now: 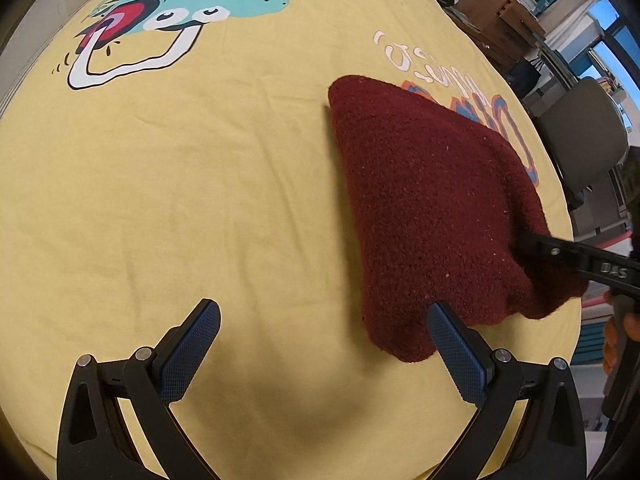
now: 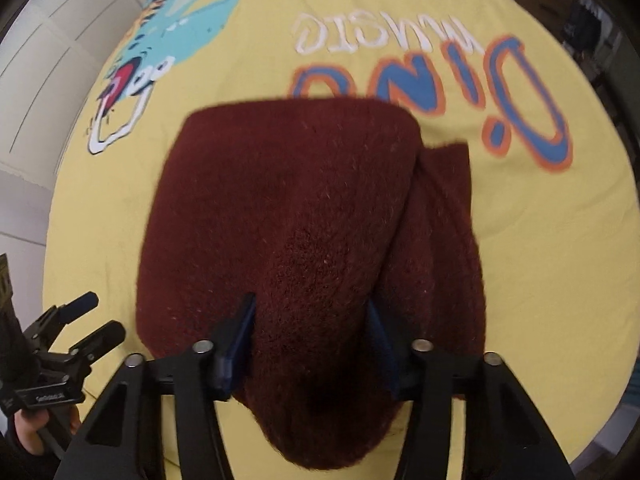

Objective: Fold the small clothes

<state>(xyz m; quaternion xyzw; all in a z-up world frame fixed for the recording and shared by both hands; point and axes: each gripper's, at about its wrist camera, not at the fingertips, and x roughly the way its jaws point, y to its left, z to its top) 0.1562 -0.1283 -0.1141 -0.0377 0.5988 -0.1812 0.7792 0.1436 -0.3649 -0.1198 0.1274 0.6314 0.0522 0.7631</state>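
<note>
A yellow sheet [image 1: 200,200] with a cartoon dinosaur print [image 1: 192,8] and the blue-orange word "DINO" [image 2: 432,88] covers the whole surface. On it lies the dark red knitted garment [image 1: 432,208], folded over once, on the right side of the sheet in the left wrist view, partly covering the printed letters. In the right wrist view a narrower strip of the same fabric sticks out from under the upper layer on its right side.

The right gripper [image 2: 310,344] is clenched on the near edge of the garment: a thick fold of the wool sits between its two blue pads [image 2: 240,336] and bulges out toward the camera.

The left gripper [image 1: 324,344] points down at the bare sheet, just beside the garment's left edge. Its jaws stand wide apart with nothing between them; the right pad [image 1: 456,352] overlaps the garment's corner in the picture, but contact cannot be told.
</note>
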